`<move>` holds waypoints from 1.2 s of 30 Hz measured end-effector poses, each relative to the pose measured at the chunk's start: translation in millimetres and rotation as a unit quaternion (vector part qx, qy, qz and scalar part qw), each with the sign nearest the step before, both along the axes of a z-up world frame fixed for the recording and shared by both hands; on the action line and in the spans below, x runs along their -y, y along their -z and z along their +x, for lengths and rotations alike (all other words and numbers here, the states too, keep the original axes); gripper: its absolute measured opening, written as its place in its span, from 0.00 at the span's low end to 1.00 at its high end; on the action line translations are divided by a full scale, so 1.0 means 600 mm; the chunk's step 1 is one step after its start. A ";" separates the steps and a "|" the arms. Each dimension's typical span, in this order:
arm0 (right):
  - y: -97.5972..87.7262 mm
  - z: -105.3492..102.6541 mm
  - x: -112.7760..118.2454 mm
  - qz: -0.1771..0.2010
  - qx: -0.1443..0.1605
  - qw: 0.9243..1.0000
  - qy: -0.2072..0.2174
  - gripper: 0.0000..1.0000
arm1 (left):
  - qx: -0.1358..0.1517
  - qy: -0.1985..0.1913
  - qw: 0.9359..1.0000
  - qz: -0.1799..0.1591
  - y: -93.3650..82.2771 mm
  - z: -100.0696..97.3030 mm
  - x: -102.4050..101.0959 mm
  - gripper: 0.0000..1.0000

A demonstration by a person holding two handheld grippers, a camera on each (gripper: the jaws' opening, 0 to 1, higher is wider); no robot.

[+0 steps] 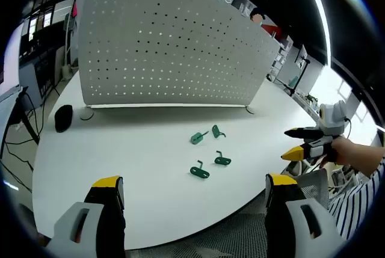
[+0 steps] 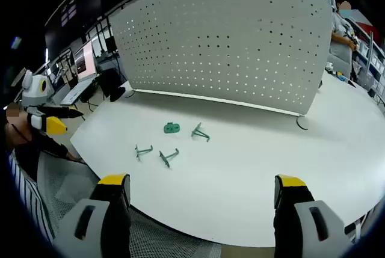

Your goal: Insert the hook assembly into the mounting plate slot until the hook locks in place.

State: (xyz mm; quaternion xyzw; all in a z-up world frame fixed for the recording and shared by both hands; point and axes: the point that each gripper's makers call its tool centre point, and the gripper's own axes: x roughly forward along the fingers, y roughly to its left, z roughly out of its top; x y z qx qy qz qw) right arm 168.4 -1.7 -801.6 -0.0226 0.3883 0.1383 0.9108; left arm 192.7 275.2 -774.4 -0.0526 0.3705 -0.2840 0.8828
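We hold the left hand-held gripper (image 1: 194,193) and the right hand-held gripper (image 2: 203,193) with jaws spread wide and nothing between them, both over the near edge of the white worktop (image 2: 252,168). Four green hooks (image 1: 207,153) lie loose mid-worktop, near one another, apart from both tools. Behind them the white pegboard (image 1: 168,47) stands upright on the worktop.

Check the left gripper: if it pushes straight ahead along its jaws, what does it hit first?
Probably the cluster of four green hooks on the white table, which lies between its open jaws. Beyond them stands the white pegboard. If it travels above table height, it would likely pass over the hooks to the pegboard; depth is unclear.
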 end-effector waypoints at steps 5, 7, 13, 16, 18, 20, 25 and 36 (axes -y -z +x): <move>0.002 0.002 -0.002 0.007 -0.004 1.000 0.004 0.97 | -0.002 0.005 1.000 0.000 -0.001 0.003 0.004 1.00; 0.000 0.005 -0.007 0.013 -0.002 1.000 0.004 0.97 | -0.004 0.008 1.000 0.002 0.001 0.005 0.005 1.00; 0.006 0.000 -0.017 0.012 -0.013 1.000 -0.016 0.98 | -0.007 0.014 1.000 0.002 0.002 0.006 0.013 1.00; 0.005 -0.002 -0.013 0.009 -0.013 1.000 -0.014 0.98 | -0.003 0.018 1.000 0.005 0.000 0.007 0.013 1.00; 0.003 -0.001 -0.010 0.017 -0.011 1.000 -0.005 0.98 | -0.002 0.015 1.000 0.005 -0.001 0.009 0.009 1.00; 0.001 0.001 -0.009 0.023 -0.008 1.000 0.001 0.98 | -0.002 0.013 1.000 0.004 -0.004 0.009 0.005 1.00; 0.001 0.003 -0.011 0.033 -0.008 0.999 0.006 0.99 | 0.002 0.009 1.000 0.004 -0.011 0.008 0.002 1.00; -0.003 0.014 -0.023 0.033 -0.001 0.999 -0.005 0.99 | -0.010 0.007 1.000 -0.002 -0.001 -0.007 0.006 1.00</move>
